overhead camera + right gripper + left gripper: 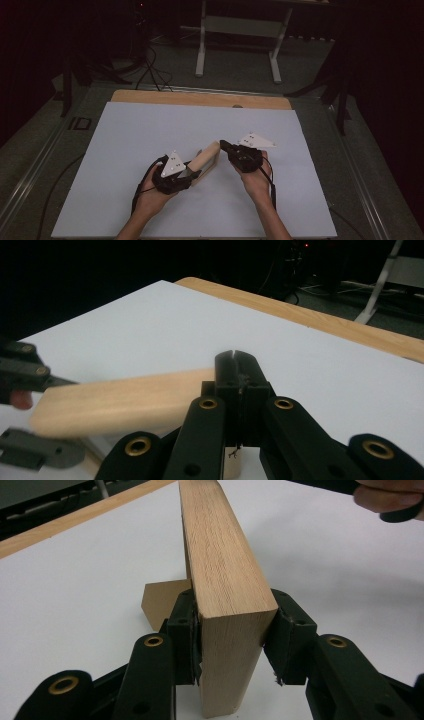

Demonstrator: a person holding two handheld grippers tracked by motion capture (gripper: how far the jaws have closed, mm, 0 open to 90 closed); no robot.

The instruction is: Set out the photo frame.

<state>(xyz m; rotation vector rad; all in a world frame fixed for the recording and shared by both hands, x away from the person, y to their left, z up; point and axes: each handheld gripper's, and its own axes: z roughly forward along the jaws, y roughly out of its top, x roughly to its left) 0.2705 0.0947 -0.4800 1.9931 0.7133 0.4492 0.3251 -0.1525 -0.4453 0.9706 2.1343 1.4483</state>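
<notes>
Gripping that wooden block (227, 575), your left gripper (231, 637) clamps its stiff, solid end; right gripper (235, 382) looks closed, empty.

Wooden block (227, 575): pale tan, fine straight grain lines along its face; end face slightly lighter. Left gripper (232, 645): black jaws, brass-coloured rivets. Right gripper (235, 372): same black with brass rivets; light grey three-cornered plate (256, 141) on top. Table sheet (150, 130): plain white. Table edge (200, 98): light wood-brown strip.
</notes>
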